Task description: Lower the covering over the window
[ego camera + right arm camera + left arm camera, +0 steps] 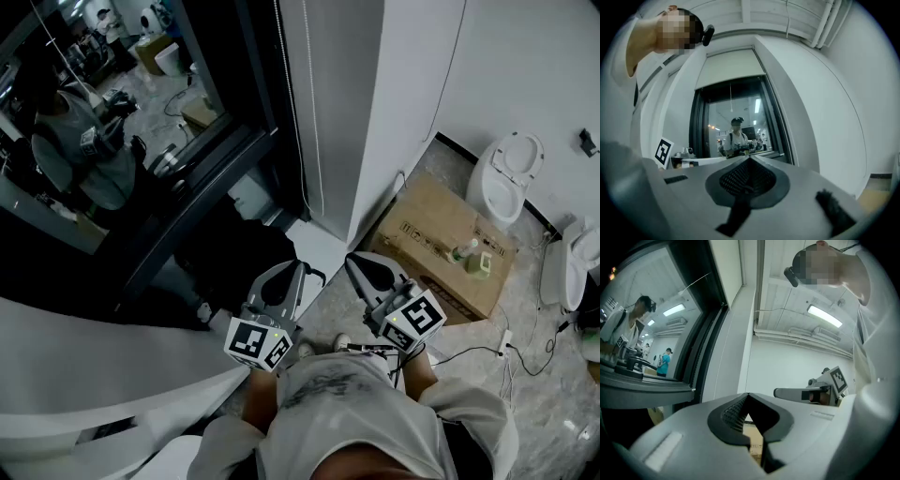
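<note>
The left gripper (748, 398) has its fingers (729, 416) shut tight, with nothing between them. The right gripper (750, 159) is the same: fingers (740, 180) pressed together and empty. The two are side by side, a little apart. In the right gripper view, the white window covering (732, 68) sits up at 12 o'clock and covers only the top of the dark window (736, 126). In the head view, a brown cardboard box (427, 234) lies closed on the floor (553, 394) at 2 o'clock from the grippers. A small bottle (466, 250) and a green thing (480, 267) stand on top of it.
</note>
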### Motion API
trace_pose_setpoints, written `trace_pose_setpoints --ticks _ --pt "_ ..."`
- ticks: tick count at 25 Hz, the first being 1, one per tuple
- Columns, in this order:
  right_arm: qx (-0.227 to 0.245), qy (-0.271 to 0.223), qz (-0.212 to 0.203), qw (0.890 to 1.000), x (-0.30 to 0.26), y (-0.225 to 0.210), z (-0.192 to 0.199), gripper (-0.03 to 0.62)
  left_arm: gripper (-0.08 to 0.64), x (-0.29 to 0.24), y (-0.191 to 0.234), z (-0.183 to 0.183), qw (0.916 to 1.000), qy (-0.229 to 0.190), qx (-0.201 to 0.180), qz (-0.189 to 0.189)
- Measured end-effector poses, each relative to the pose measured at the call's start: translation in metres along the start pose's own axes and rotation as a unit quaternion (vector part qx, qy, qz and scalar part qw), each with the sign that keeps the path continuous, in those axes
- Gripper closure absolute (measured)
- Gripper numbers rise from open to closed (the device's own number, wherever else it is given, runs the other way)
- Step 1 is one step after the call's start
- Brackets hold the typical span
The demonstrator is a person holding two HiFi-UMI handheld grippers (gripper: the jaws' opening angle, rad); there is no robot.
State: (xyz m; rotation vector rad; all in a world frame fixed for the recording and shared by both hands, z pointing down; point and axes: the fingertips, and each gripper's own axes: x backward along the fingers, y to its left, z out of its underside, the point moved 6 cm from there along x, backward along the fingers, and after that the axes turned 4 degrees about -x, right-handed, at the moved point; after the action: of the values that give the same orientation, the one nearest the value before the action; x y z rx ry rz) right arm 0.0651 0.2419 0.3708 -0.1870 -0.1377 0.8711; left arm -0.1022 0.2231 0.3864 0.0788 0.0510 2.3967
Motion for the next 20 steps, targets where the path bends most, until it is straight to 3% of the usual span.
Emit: trace_pose_setpoints --ticks 20 --pt "-0.032 -0.037 -0.058 0.997 0.003 -0.030 -0.016 0.575 0.558 -0.031 -0.016 0.000 0.9992 0.010 -0.012 -0.037"
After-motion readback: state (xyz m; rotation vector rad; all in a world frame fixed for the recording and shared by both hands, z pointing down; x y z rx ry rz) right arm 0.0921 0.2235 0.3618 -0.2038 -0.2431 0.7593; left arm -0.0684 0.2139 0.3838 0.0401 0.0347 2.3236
